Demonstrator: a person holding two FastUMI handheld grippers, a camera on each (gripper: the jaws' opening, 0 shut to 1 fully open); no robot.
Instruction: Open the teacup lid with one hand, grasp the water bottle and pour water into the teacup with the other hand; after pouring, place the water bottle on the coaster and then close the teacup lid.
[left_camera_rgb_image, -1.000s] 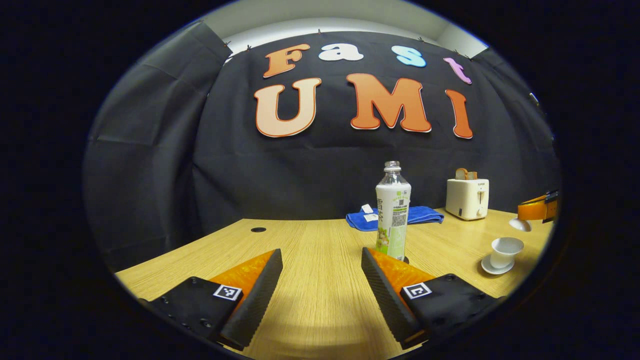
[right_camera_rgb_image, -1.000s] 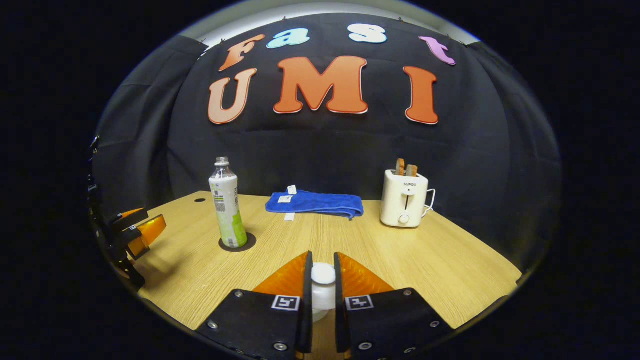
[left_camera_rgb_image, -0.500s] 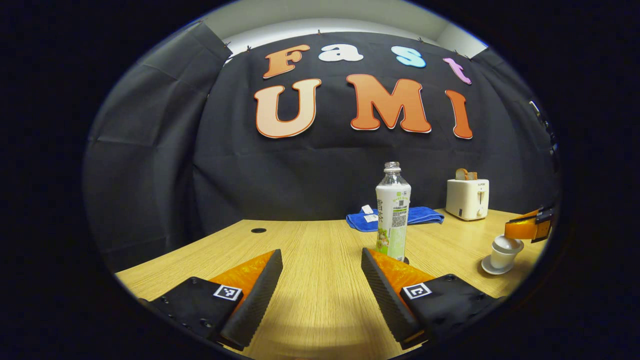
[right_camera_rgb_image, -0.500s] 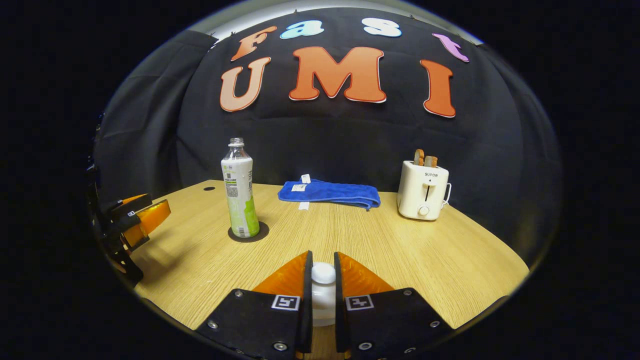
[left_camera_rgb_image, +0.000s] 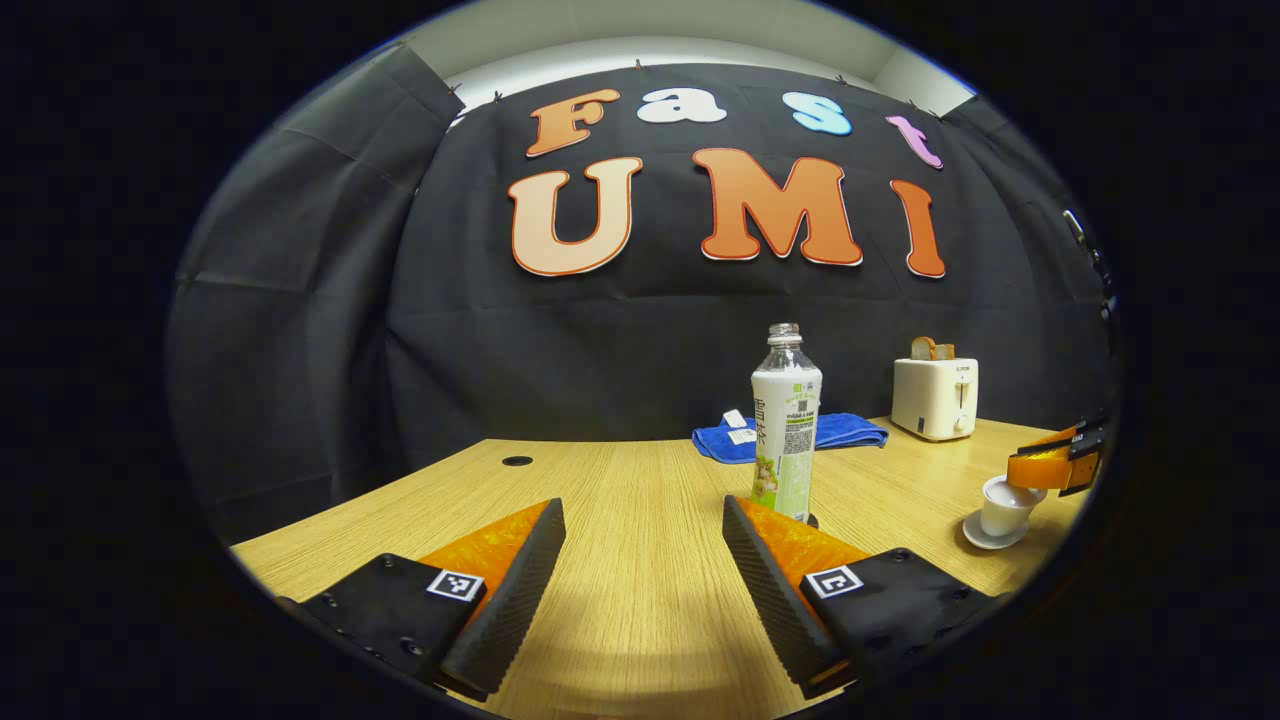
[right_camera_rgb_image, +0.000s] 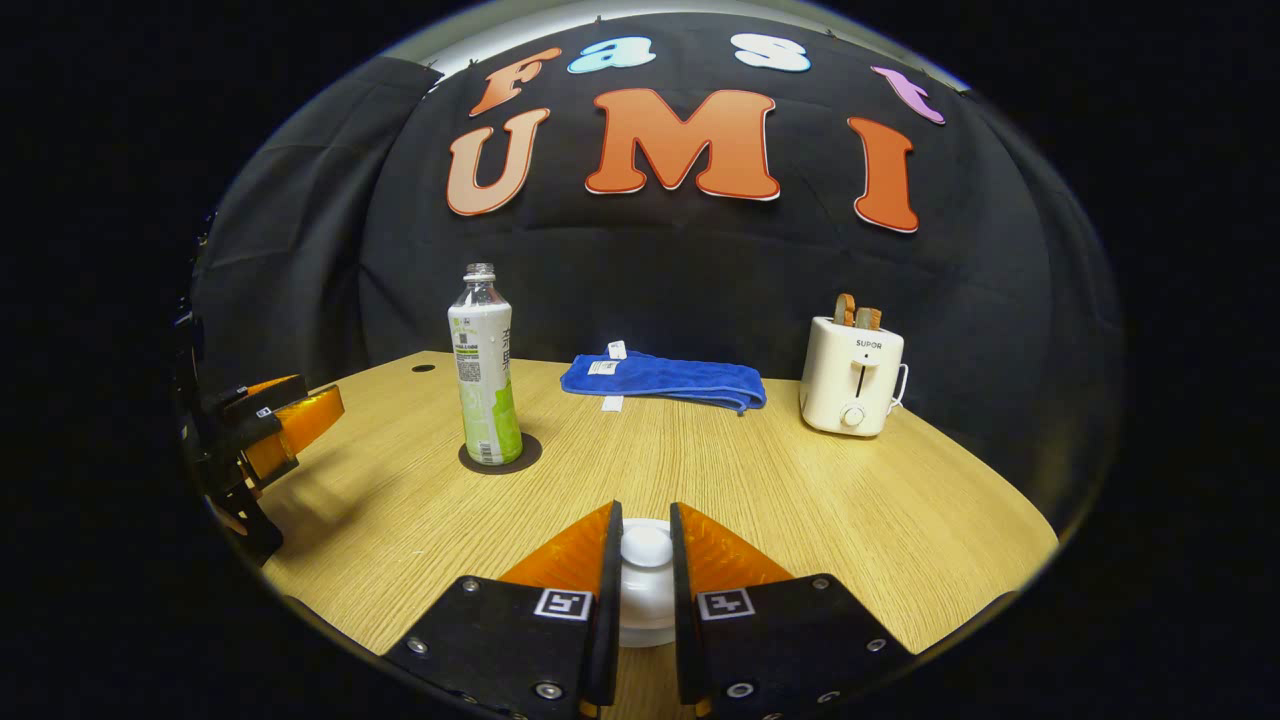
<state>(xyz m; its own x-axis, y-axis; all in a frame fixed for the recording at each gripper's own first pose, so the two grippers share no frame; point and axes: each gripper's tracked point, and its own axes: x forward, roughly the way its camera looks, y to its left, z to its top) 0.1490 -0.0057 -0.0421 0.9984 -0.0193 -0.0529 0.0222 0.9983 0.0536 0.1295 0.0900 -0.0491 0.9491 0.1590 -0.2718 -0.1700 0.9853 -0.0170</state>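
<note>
The water bottle (left_camera_rgb_image: 786, 430) stands upright and uncapped on a dark round coaster (right_camera_rgb_image: 500, 455), just beyond my left gripper (left_camera_rgb_image: 642, 505), which is open and holds nothing. The same bottle (right_camera_rgb_image: 484, 390) shows at the left in the right gripper view. My right gripper (right_camera_rgb_image: 643, 515) is shut on the white knob of the teacup lid (right_camera_rgb_image: 646, 590). In the left gripper view, the right gripper (left_camera_rgb_image: 1050, 462) holds the lid down at the rim of the white teacup (left_camera_rgb_image: 1003, 508), which stands on its saucer (left_camera_rgb_image: 985, 538) at the far right.
A blue towel (right_camera_rgb_image: 660, 382) lies folded at the back of the wooden table (right_camera_rgb_image: 880, 520). A white toaster (right_camera_rgb_image: 850, 385) with bread in its slots stands at the back right. A small cable hole (left_camera_rgb_image: 517, 460) sits at the back left.
My right gripper has come down with the lid, from above the teacup onto its rim. The left gripper and the bottle have stayed put.
</note>
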